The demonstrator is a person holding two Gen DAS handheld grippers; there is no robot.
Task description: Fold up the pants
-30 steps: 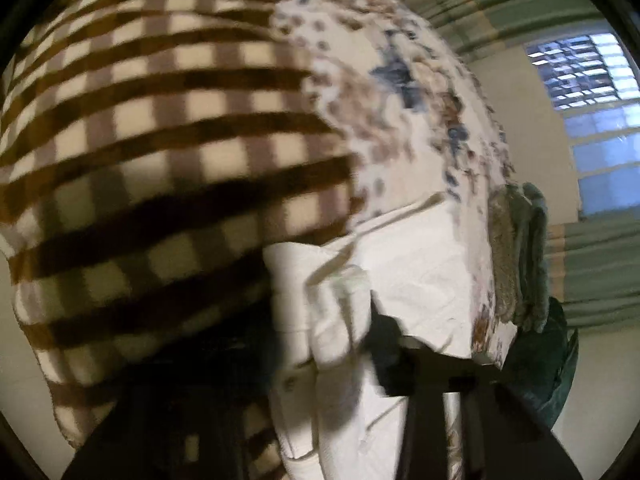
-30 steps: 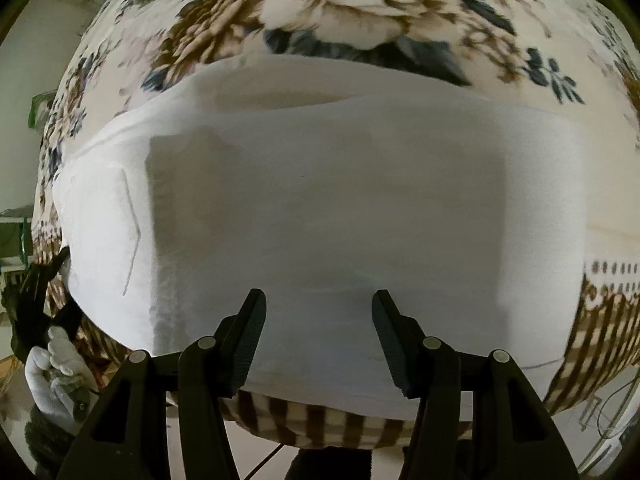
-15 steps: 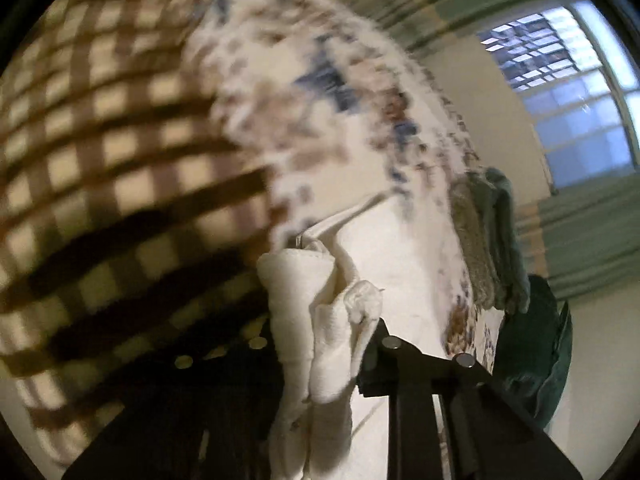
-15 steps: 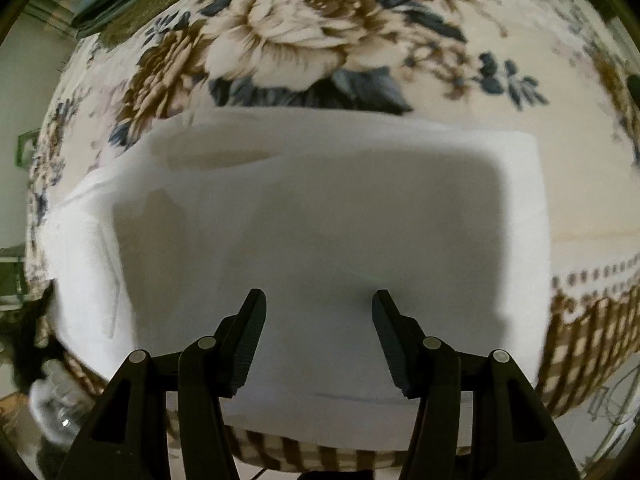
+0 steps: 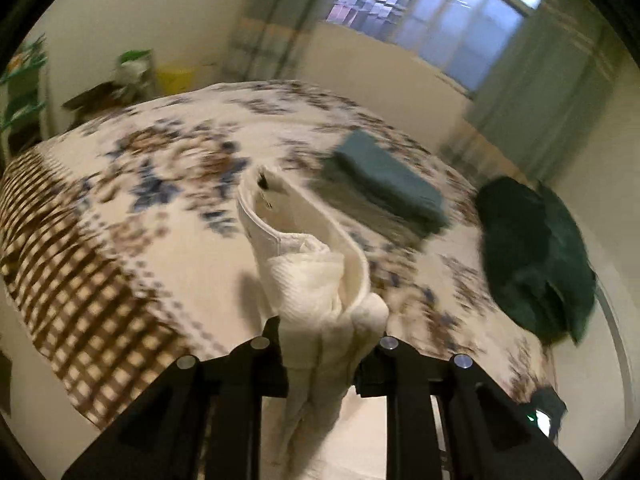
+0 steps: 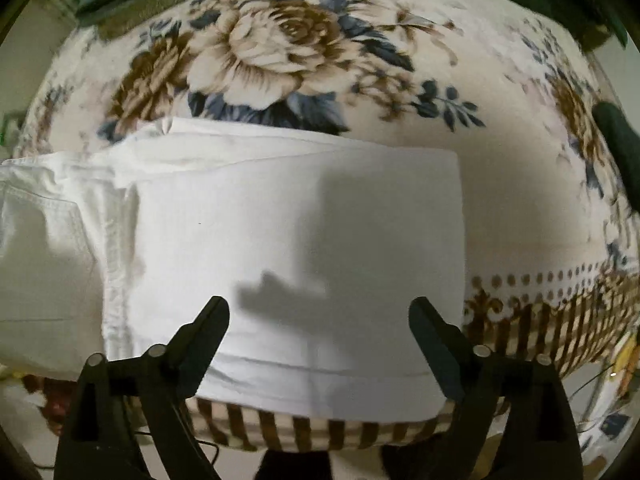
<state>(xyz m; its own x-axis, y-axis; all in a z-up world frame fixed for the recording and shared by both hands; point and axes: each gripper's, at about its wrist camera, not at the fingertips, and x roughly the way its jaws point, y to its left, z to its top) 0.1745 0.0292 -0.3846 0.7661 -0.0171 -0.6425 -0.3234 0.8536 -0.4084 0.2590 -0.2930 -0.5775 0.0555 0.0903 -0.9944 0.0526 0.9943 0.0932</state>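
Note:
White pants lie partly folded on the floral bed cover, near its front edge. My left gripper is shut on a bunched end of the white pants and holds it lifted above the bed; the waistband loop curves up in front of the camera. My right gripper is open and empty, hovering just above the folded part of the pants, with its shadow on the cloth.
A folded teal and grey stack lies on the far side of the bed. A dark green garment pile sits at the bed's right edge. The checked border marks the bed's near edge. A window is behind.
My left gripper has lifted and swung the pants end up, so its view turned from the bed's side to the whole bed. My right gripper has drawn back from the pants and opened wider.

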